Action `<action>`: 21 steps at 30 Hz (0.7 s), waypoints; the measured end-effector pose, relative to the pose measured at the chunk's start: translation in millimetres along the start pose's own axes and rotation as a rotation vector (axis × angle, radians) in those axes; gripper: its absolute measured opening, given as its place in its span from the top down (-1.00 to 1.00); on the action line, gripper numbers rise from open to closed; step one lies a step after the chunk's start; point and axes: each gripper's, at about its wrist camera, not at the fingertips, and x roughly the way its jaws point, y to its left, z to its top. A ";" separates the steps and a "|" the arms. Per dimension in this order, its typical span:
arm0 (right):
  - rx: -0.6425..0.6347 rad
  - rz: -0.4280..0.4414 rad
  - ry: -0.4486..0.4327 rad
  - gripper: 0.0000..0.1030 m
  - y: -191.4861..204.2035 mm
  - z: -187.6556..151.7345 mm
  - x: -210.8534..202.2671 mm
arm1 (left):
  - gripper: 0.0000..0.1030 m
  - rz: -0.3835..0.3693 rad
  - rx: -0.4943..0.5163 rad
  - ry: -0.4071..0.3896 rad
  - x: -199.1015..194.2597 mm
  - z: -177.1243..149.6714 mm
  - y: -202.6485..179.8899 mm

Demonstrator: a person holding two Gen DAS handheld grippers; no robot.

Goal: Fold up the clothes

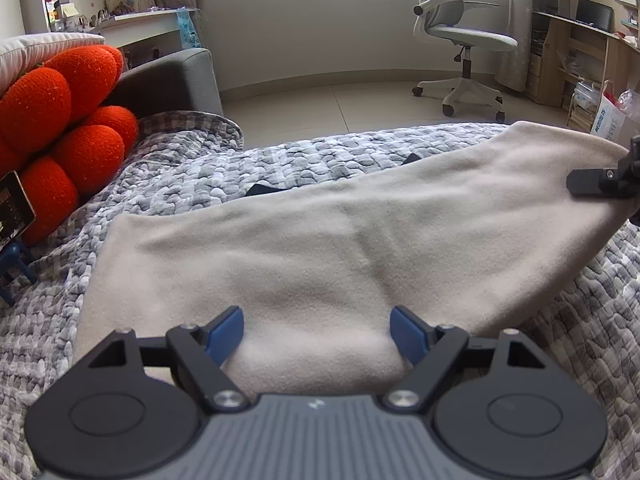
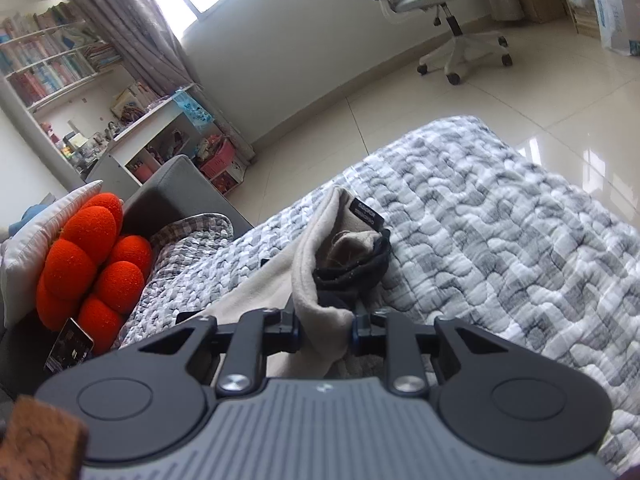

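A beige fleece garment (image 1: 320, 240) lies across the grey quilt (image 1: 280, 160). My left gripper (image 1: 318, 332) is open at the garment's near edge, and a bulge of the cloth sits between its blue pads (image 1: 226, 332). At the right edge of the left wrist view, my right gripper (image 1: 576, 184) holds the garment's far end raised off the quilt. In the right wrist view, the right gripper (image 2: 324, 332) is shut on the garment (image 2: 308, 272) at a beige fold, beside its black inner band (image 2: 360, 268) and a black label (image 2: 366, 212).
A red bobbled cushion (image 1: 60, 120) (image 2: 88, 256) leans at the left, with a phone (image 1: 12, 208) (image 2: 68, 346) propped against it. The quilt (image 2: 500, 240) ends at a tiled floor (image 1: 320, 108). An office chair (image 1: 460, 40) (image 2: 440, 8) stands beyond it.
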 end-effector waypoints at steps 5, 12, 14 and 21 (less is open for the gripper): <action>-0.070 0.025 -0.048 0.52 15.2 1.7 -3.9 | -0.59 0.003 -0.018 0.007 6.0 6.2 5.5; -0.091 0.038 -0.066 0.52 22.2 4.3 0.1 | -0.61 0.021 -0.015 0.007 15.7 18.1 9.7; -0.082 0.035 -0.063 0.52 20.1 4.5 1.2 | -0.68 0.027 -0.013 0.006 19.8 22.8 10.6; -0.024 0.032 -0.044 0.52 8.2 4.6 2.6 | -0.72 0.040 -0.034 0.005 33.0 39.7 14.0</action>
